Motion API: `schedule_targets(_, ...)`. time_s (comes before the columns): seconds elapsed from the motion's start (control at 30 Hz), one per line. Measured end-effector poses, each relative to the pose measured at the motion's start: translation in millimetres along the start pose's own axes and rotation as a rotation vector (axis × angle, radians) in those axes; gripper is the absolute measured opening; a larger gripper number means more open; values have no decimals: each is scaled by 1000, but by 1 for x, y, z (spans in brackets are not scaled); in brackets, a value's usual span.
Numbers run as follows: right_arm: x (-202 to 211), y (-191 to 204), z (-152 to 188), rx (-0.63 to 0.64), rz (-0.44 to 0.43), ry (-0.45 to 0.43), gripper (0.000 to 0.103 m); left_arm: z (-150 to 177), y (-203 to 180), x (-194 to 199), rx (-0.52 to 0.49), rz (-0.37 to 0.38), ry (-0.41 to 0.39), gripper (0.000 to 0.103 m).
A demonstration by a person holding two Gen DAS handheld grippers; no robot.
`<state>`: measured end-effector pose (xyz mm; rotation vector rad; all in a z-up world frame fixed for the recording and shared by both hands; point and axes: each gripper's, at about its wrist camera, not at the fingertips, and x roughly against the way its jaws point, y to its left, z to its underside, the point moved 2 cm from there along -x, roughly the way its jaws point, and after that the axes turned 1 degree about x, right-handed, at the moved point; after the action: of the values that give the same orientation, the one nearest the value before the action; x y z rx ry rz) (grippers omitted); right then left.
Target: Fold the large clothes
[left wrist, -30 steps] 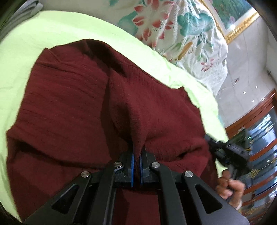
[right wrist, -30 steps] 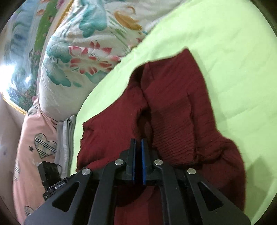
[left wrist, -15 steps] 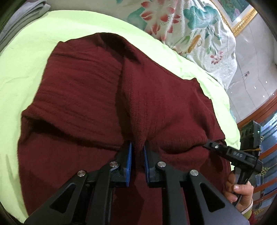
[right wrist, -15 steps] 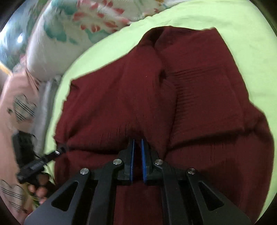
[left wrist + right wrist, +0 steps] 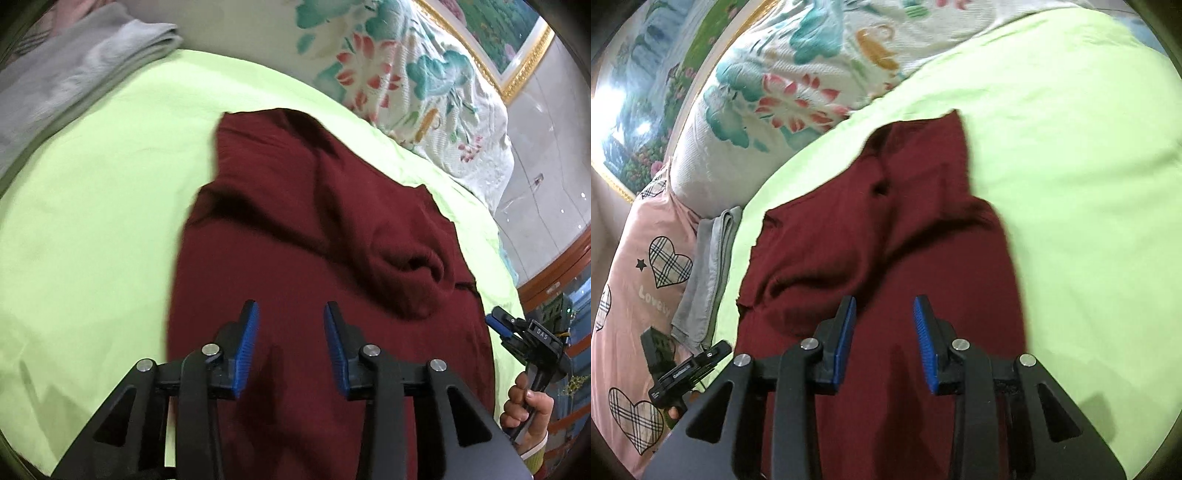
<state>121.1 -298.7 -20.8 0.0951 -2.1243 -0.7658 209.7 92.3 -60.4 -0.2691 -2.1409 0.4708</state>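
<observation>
A dark red knitted garment lies folded over itself on the lime-green bed sheet, rumpled where its upper layer has dropped. Above its near part, my left gripper has its jaws opening, blue pads apart with nothing between them. In the right wrist view the same garment lies under my right gripper, whose jaws are opening too and hold nothing. Each gripper shows in the other's view: the right gripper at the garment's right edge, the left gripper at its left edge.
A floral quilt is bunched at the bed's far side. Folded grey cloth lies at the sheet's left edge, beside a pink pillow with hearts. A person's hand grips the right tool's handle. Bare green sheet spreads to the right.
Both grippers were shut on a raised fold of the red garment; both have let it go and pulled back. The cloth has dropped flat onto the lower layer.
</observation>
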Motion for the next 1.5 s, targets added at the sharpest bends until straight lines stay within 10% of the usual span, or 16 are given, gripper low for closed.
schedule_targets(0.4,54,-56,47,-72,79,-6,43,72,55,33,63,-42,94,64)
schedule_targets(0.77,50,-32,108,-29,-251,200,43,126,32,52,-32,146,174,69)
schedule_targets(0.9,52,-29,126,-8,-302,225,43,139,30,56,-45,166,168,52)
schedule_targets(1.03,54,-27,131,-8,-314,212,42,144,36,54,-22,190,186,14)
schedule_targets(1.2,54,-23,133,36,-277,225,8,143,30,53,-23,185,165,11)
schedule_targets(1.5,67,-14,115,69,-341,143,5,123,15,70,-31,211,86,9)
